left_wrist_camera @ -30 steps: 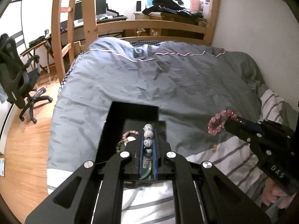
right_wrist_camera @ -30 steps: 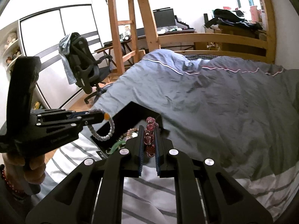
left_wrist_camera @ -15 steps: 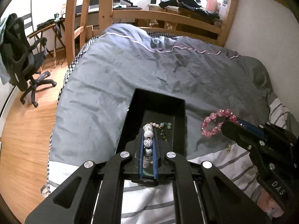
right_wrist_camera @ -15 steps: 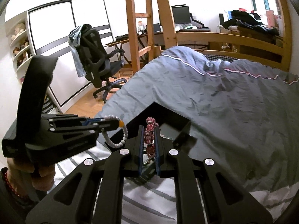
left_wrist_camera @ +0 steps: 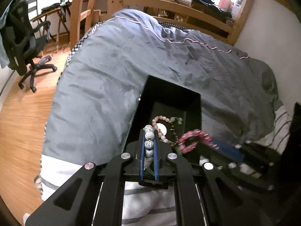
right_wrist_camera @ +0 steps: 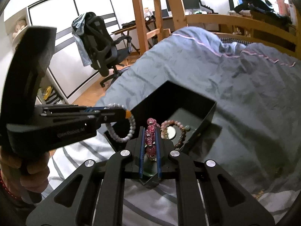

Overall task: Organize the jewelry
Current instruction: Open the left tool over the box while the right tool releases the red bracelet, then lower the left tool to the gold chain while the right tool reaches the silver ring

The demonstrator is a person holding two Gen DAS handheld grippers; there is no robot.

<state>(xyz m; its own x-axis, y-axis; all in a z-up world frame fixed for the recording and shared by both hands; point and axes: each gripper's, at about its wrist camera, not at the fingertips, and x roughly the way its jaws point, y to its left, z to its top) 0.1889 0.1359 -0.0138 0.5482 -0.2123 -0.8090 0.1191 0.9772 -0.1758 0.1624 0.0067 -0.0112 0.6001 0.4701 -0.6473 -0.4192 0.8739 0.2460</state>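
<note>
An open black jewelry box (left_wrist_camera: 170, 91) (right_wrist_camera: 210, 103) sits on the grey bed cover. Inside lie a pale pink bead bracelet (left_wrist_camera: 160, 118) (right_wrist_camera: 172, 122), a round white piece and green beads (left_wrist_camera: 175, 120). My left gripper (left_wrist_camera: 149, 131) (right_wrist_camera: 120, 111) is shut on a white speckled bead bracelet (left_wrist_camera: 148, 143) (right_wrist_camera: 122, 137), held over the box's near left edge. My right gripper (right_wrist_camera: 150, 130) (left_wrist_camera: 205, 141) is shut on a dark pink bead bracelet (right_wrist_camera: 150, 141) (left_wrist_camera: 190, 141), held over the box's near end.
The grey duvet (left_wrist_camera: 116, 71) covers the bed, with striped white bedding (left_wrist_camera: 146, 197) near me. A small gold piece (right_wrist_camera: 260, 193) lies on the bed at right. A wooden bed frame (left_wrist_camera: 188, 13), ladder (right_wrist_camera: 141, 15) and black office chair (left_wrist_camera: 26, 49) stand beyond.
Both grippers have moved in over the near end of the box, each still holding its bracelet. The right gripper came leftward close beside the left one.
</note>
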